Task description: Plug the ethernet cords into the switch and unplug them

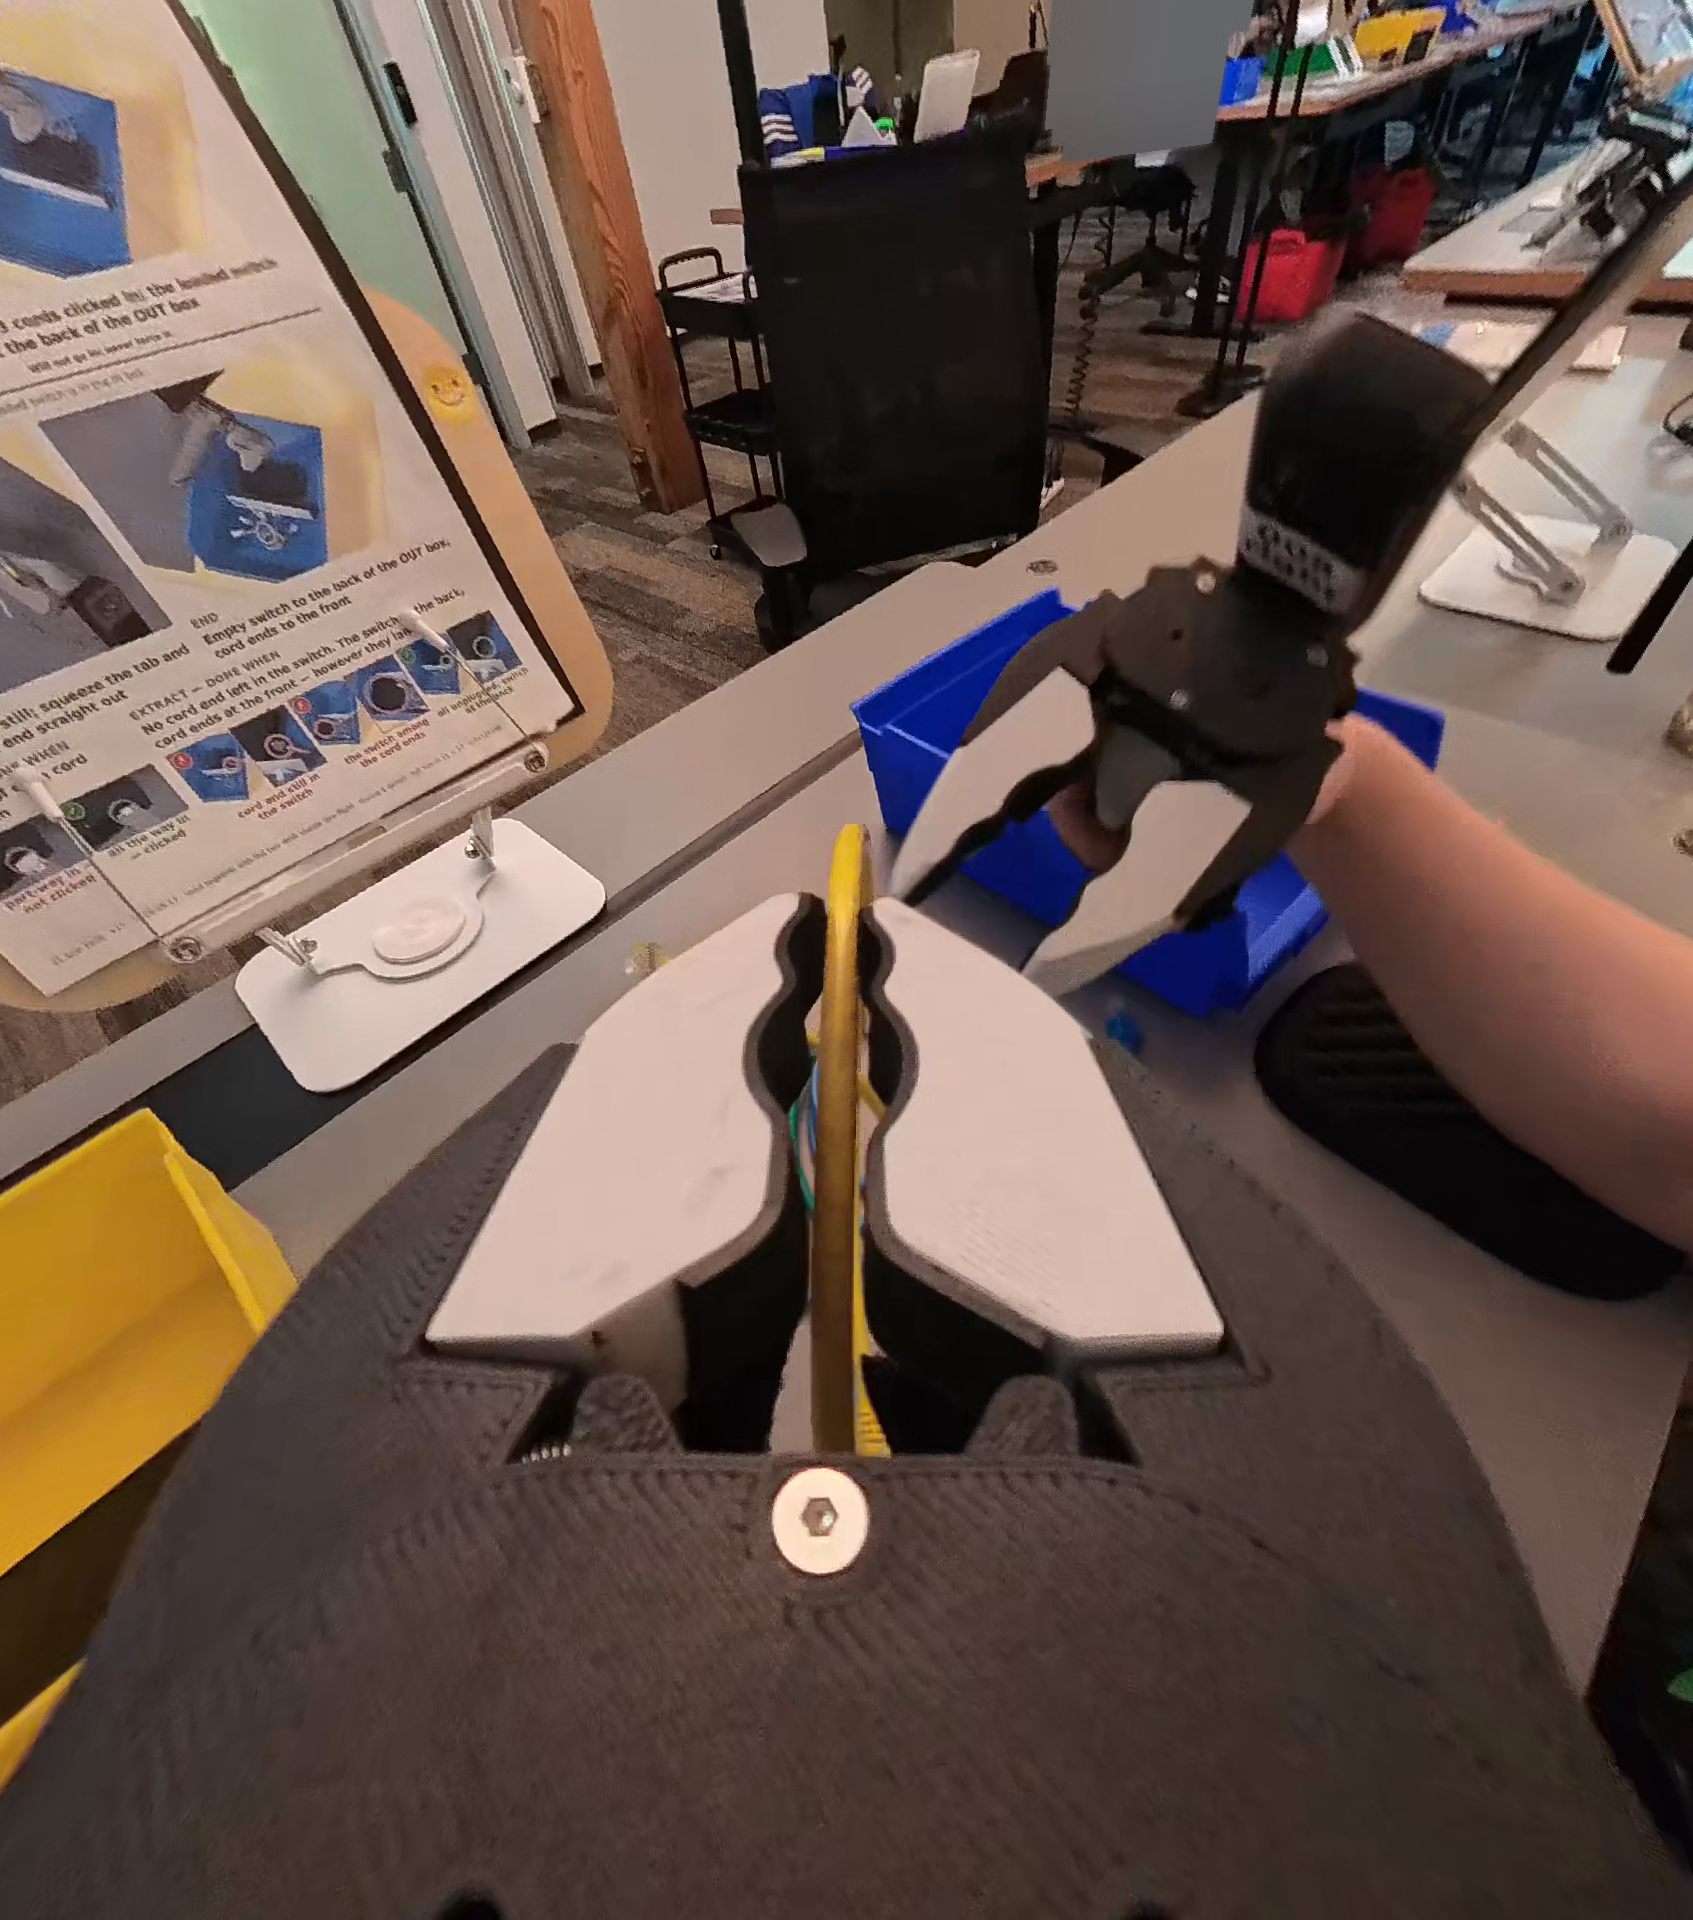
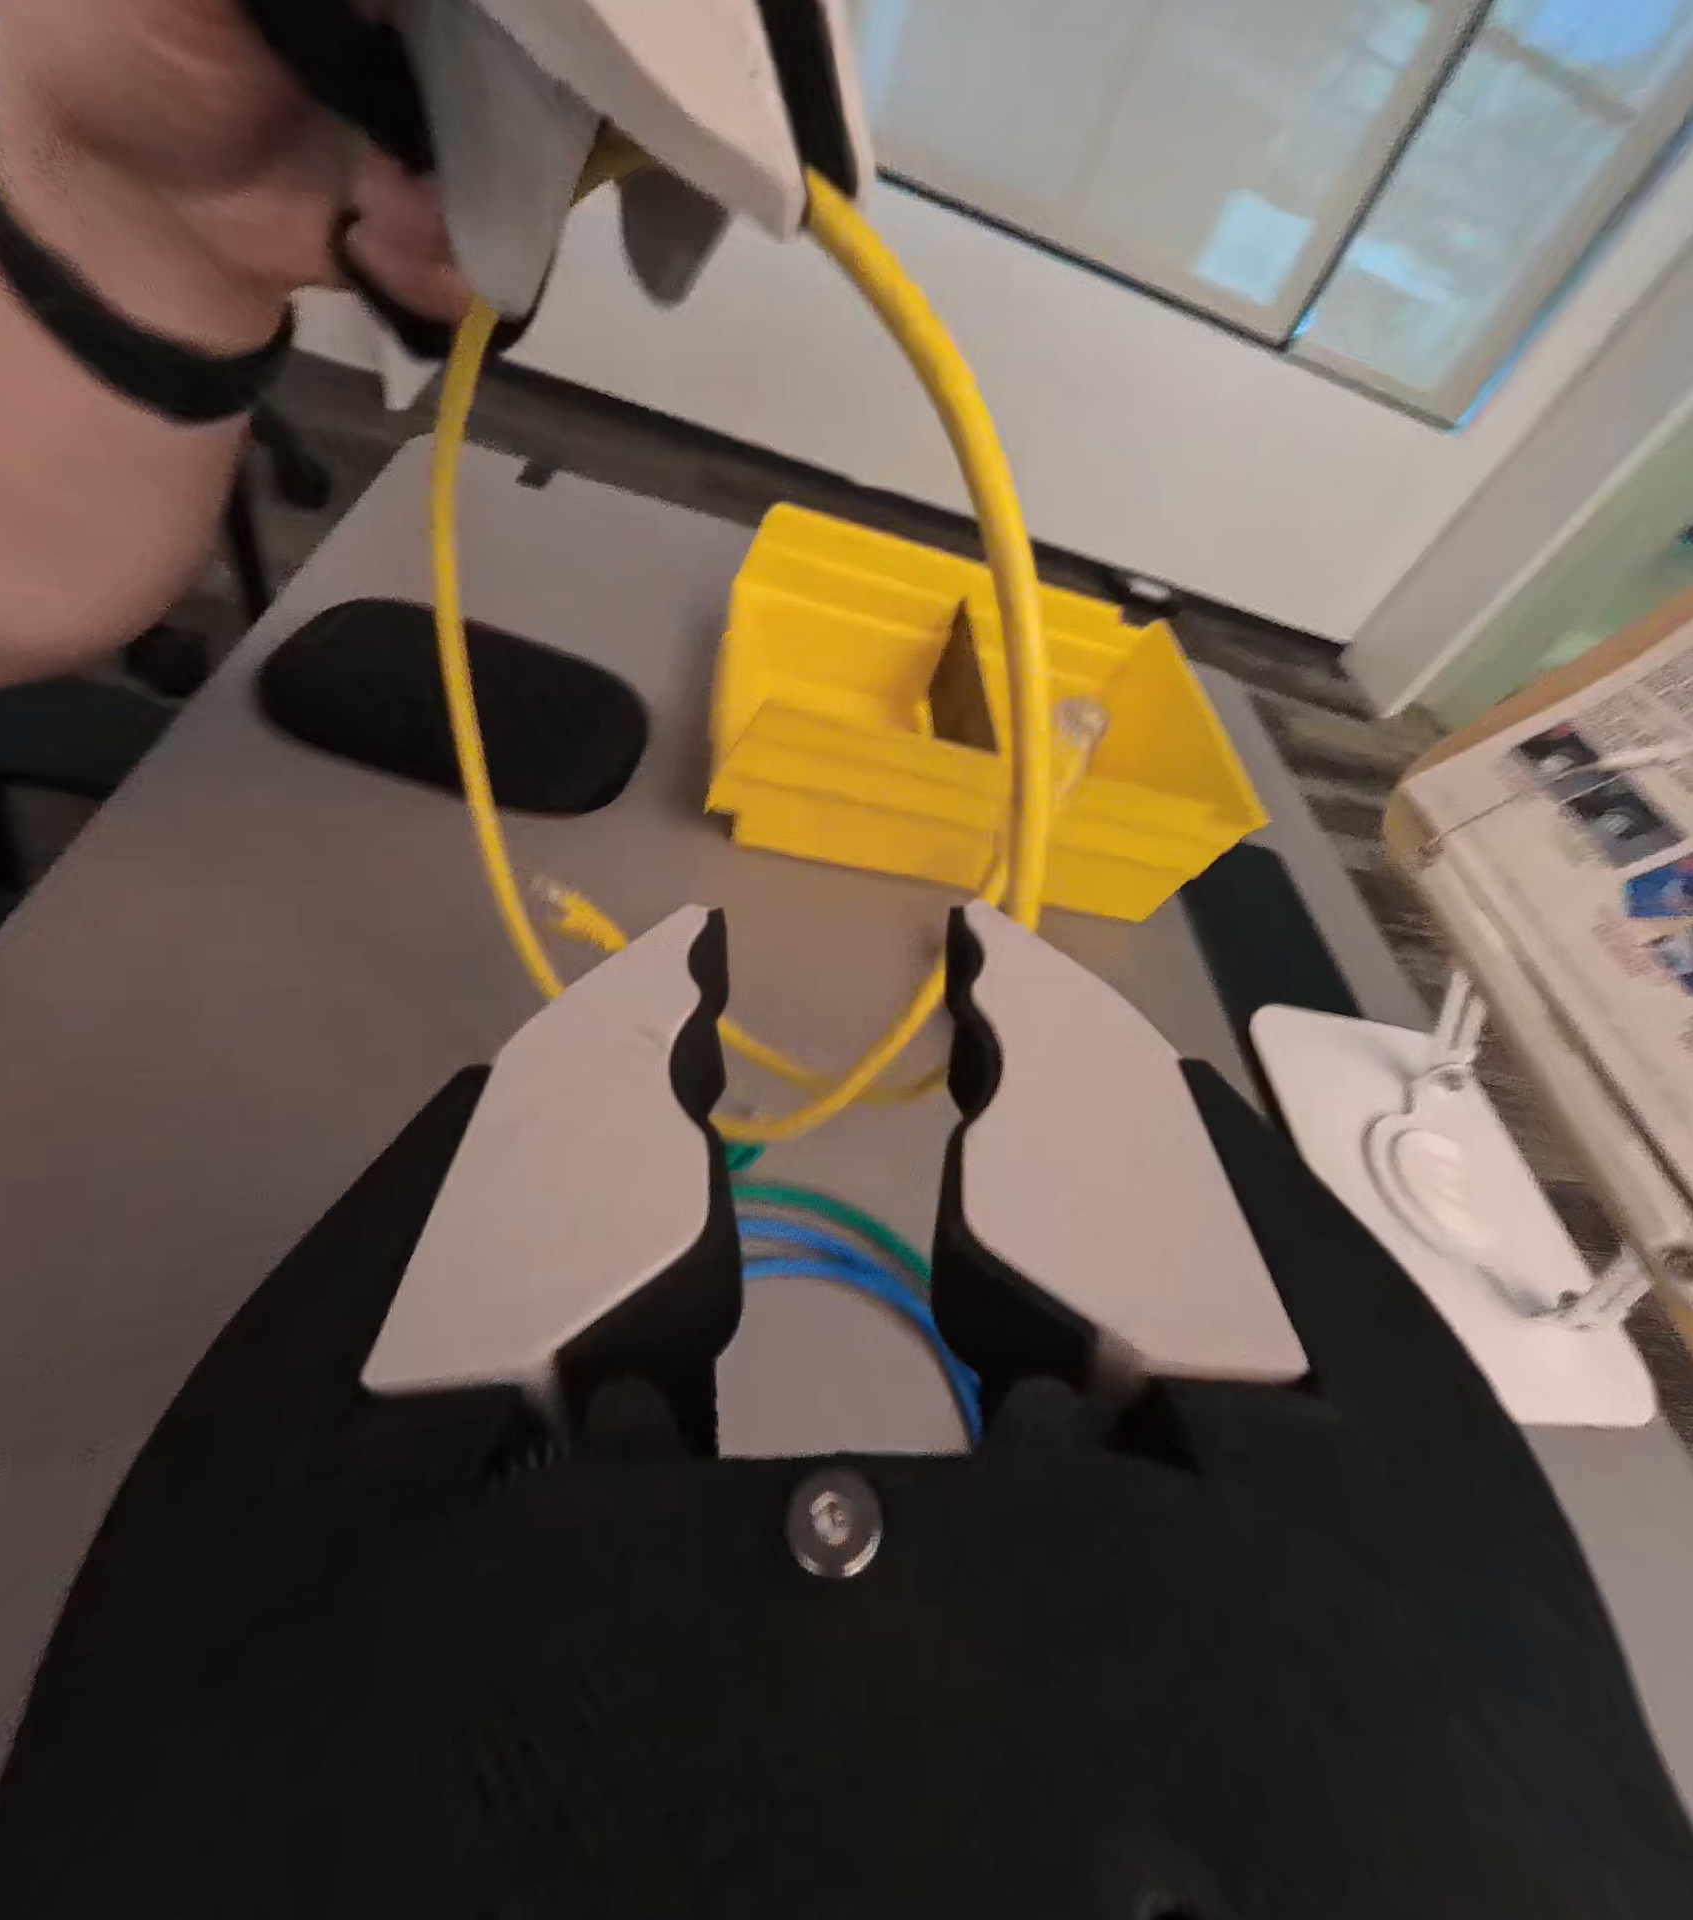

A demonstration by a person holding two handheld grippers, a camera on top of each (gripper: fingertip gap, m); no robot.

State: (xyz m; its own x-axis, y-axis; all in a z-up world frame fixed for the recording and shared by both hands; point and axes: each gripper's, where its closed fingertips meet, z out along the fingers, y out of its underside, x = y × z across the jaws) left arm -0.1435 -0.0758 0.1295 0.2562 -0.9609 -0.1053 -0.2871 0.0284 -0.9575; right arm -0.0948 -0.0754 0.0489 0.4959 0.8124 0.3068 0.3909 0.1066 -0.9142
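My left gripper (image 1: 847,920) is shut on a yellow ethernet cord (image 1: 840,1049) and holds it up above the grey table (image 1: 717,821). In the right wrist view the left gripper (image 2: 790,177) is at the top, and the yellow cord (image 2: 1003,540) hangs from it in a long loop down to the table. A clear plug (image 2: 1076,727) hangs at one end and another plug (image 2: 567,909) lies near the table. My right gripper (image 2: 837,914) is open and empty just above the loop's bottom; it also shows in the left wrist view (image 1: 967,925). A green cord (image 2: 821,1195) and a blue cord (image 2: 821,1262) lie under it. No switch is in view.
A yellow bin (image 2: 925,748) stands on the table beyond the cords and also shows at the left of the left wrist view (image 1: 42,1299). A blue bin (image 1: 935,717) sits behind the right gripper. A black wrist rest (image 2: 447,707) and an instruction sheet on a white stand (image 1: 198,520) flank the work area. The gap from one gripper's tips to the other's is roughly 10 centimeters.
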